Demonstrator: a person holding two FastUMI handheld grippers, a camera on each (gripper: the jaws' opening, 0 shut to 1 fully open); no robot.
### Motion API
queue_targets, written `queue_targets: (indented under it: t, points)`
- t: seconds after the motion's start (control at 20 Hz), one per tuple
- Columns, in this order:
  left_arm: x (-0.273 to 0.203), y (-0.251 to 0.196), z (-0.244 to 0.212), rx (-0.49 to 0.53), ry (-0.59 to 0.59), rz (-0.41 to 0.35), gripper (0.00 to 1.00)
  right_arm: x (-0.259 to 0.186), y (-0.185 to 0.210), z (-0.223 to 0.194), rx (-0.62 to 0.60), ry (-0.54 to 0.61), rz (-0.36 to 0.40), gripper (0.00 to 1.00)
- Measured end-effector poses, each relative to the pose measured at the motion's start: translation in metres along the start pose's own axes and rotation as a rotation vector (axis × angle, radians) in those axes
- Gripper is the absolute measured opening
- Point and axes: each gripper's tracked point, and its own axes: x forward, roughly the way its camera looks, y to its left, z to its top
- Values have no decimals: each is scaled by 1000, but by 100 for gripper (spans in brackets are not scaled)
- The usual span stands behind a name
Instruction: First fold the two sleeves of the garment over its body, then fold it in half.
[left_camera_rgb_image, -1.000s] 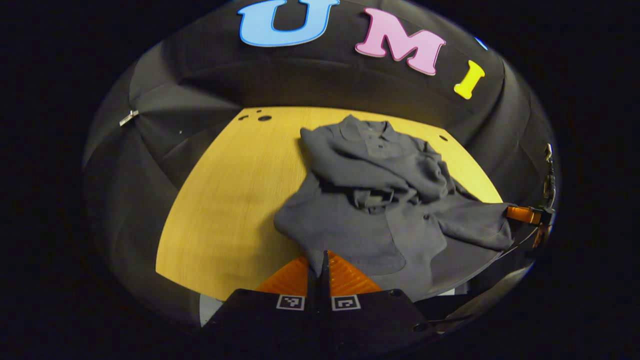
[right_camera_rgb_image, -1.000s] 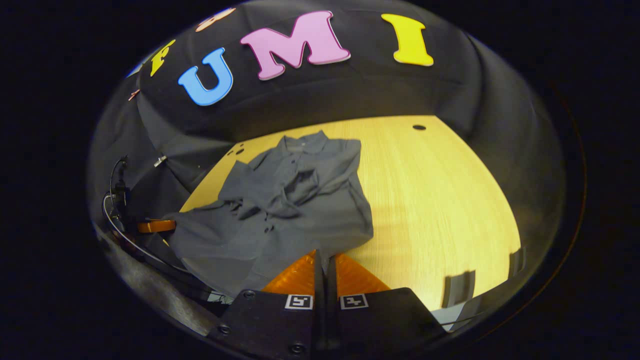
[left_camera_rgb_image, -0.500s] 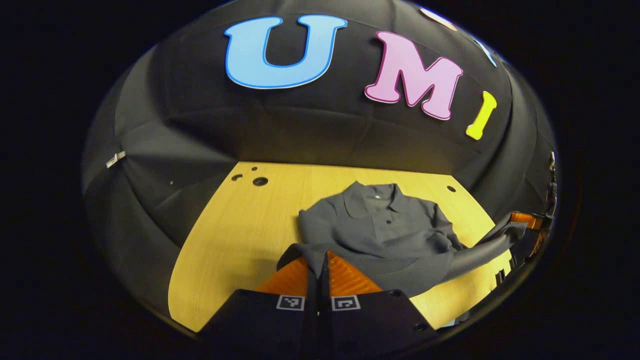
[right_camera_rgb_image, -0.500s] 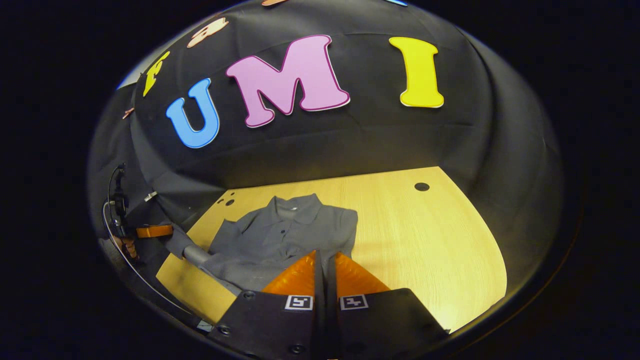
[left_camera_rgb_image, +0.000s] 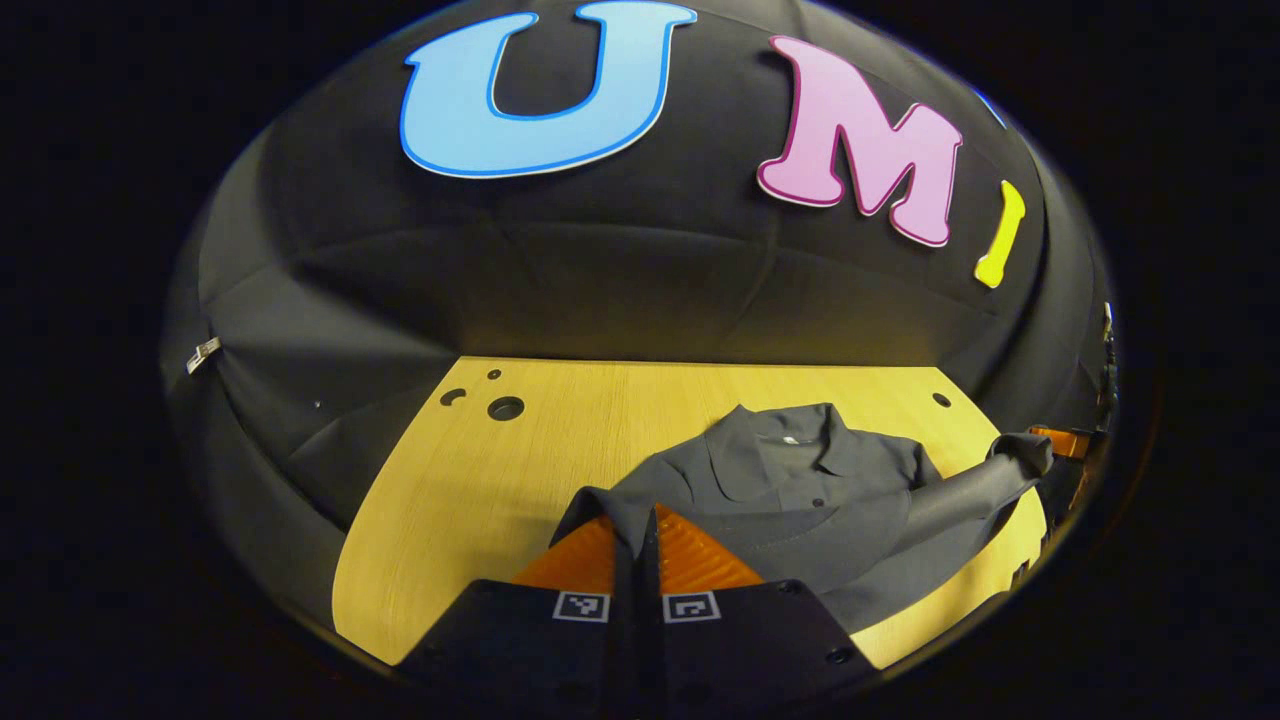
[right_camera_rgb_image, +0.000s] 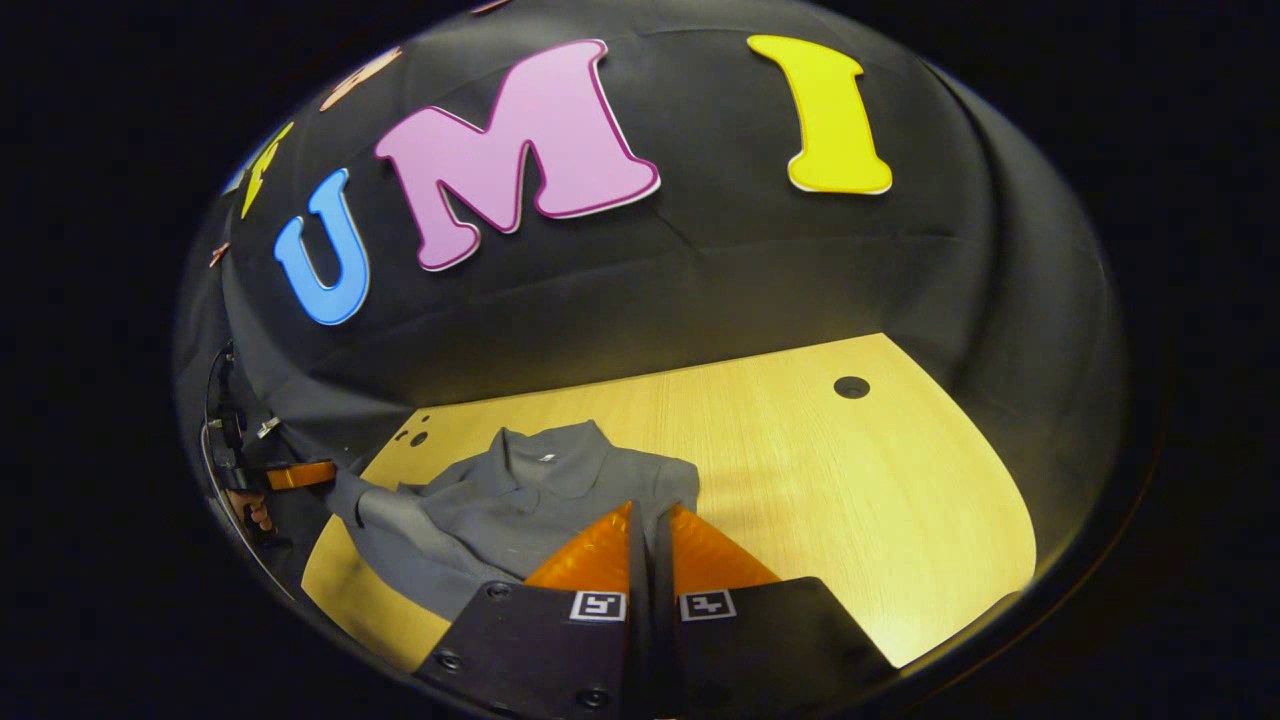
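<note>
Carrying the hem up and over: both sets of jaws pinched tight on the garment (left_camera_rgb_image: 800, 500), one bottom corner each.

The left gripper (left_camera_rgb_image: 640, 525) and right gripper (right_camera_rgb_image: 648, 520) hold the lower edge raised so it can fold in half toward the collar (left_camera_rgb_image: 790, 450). The rest lies on the bench (left_camera_rgb_image: 480, 480), long axis running away from the grippers, collar at the far end.

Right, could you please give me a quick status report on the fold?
Both tongs, left and right, shut on grey collared shirt. Hem lifted toward collar. Wooden table: nothing in the way.
</note>
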Motion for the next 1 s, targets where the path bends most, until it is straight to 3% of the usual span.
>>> queue_targets:
  t: [0.15, 0.4, 0.6, 0.9, 1.0]
  points:
    - [40, 2, -8, -8, 18, 30, 5, 42, -13, -8, 30, 36, -36, 5]
    - [95, 8, -15, 101, 37, 61, 5, 100, -26, -13, 7, 57, -73, 5]
    - [127, 12, -34, 118, 77, 85, 5, 139, -35, -35, -35, 115, -94, 5]
    - [147, 13, -56, 141, 127, 126, 6, 158, -42, -61, -51, 170, -124, 5]
    - [147, 18, -62, 167, 158, 160, 13, 158, -46, -62, -34, 179, -140, 13]
